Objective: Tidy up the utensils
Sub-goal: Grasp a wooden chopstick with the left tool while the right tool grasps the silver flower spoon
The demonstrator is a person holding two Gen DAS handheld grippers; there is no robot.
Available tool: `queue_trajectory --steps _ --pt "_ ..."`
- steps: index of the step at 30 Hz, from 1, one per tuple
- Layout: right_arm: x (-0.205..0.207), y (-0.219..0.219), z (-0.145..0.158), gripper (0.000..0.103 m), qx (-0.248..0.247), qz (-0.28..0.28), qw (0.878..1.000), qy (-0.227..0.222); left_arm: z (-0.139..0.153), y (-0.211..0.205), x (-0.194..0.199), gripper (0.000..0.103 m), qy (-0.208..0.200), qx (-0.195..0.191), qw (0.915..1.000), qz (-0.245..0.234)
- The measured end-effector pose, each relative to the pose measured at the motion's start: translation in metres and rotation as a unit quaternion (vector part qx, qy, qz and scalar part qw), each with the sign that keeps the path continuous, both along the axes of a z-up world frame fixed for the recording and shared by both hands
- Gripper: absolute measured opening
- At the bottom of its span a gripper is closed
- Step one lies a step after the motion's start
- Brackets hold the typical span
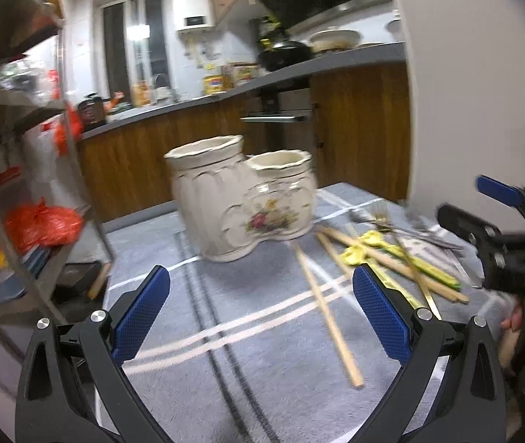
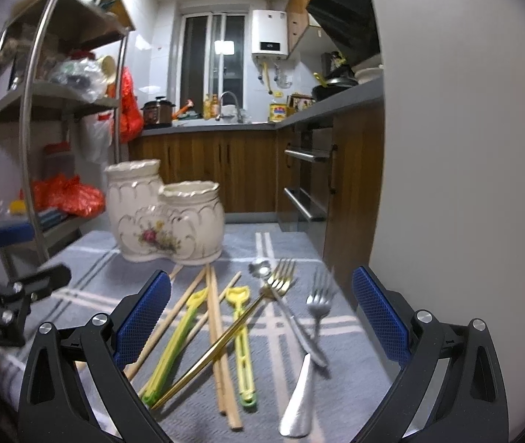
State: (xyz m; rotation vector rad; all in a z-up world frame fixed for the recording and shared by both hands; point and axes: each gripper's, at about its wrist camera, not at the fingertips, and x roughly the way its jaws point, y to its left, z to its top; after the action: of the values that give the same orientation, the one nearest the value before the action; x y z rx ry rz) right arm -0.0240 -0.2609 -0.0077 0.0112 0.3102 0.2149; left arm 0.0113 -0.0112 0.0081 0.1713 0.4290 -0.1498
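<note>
A cream ceramic double utensil holder [image 1: 242,197] with a flower print stands on the grey striped cloth [image 1: 255,369]; it also shows in the right wrist view [image 2: 164,214]. Utensils lie loose to its right: wooden chopsticks [image 2: 218,336], yellow-green plastic utensils [image 2: 242,343], a gold fork [image 2: 232,332], a silver fork [image 2: 308,354] and a silver spoon [image 2: 288,313]. One chopstick [image 1: 327,313] lies apart. My left gripper [image 1: 261,317] is open and empty, in front of the holder. My right gripper [image 2: 261,317] is open and empty, above the utensil pile.
A metal shelf rack [image 2: 30,118] with red bags stands at the left. Wooden kitchen cabinets [image 2: 221,170] and a counter lie behind the table. A white wall [image 2: 458,147] is close on the right. The right gripper shows in the left wrist view [image 1: 498,221].
</note>
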Motion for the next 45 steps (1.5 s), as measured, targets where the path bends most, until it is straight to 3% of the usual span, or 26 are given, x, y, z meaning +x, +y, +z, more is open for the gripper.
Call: queue_trajectory --steps 6,9,13,16,21,25,33,40,45 --pt "0.032 -0.019 -0.005 0.098 -0.047 -0.006 0.995 0.086 -0.001 0.001 0.021 0.098 0.054 0.011 0.9985 0.001" --pt "0.04 -0.03 -0.01 0.098 -0.056 -0.006 0.992 0.115 -0.002 0.003 0.027 0.098 0.066 -0.007 0.9978 -0.01" --pt "0.051 -0.026 -0.011 0.093 -0.082 0.022 0.986 0.147 -0.006 0.0 0.04 0.098 0.093 0.004 0.9957 -0.008" --pt "0.062 -0.018 -0.011 0.072 -0.111 0.03 0.979 0.169 -0.009 -0.002 0.049 0.098 0.117 0.004 0.993 -0.015" --pt "0.088 -0.011 -0.016 0.057 -0.114 0.079 0.963 0.232 -0.011 0.0 0.058 0.097 0.144 -0.009 0.9892 -0.024" --pt "0.106 0.003 -0.016 0.037 -0.126 0.097 0.956 0.247 -0.011 -0.003 0.061 0.088 0.155 -0.008 0.9873 -0.033" --pt "0.112 0.016 -0.023 0.023 -0.154 0.119 0.939 0.284 -0.02 -0.016 0.067 0.062 0.192 0.007 0.9796 -0.057" --pt "0.122 0.013 -0.028 0.022 -0.165 0.129 0.927 0.311 -0.03 -0.022 0.076 0.057 0.232 -0.002 0.9693 -0.081" --pt "0.127 0.012 -0.029 0.021 -0.154 0.143 0.925 0.318 -0.041 -0.024 0.088 0.042 0.257 -0.005 0.9632 -0.08"
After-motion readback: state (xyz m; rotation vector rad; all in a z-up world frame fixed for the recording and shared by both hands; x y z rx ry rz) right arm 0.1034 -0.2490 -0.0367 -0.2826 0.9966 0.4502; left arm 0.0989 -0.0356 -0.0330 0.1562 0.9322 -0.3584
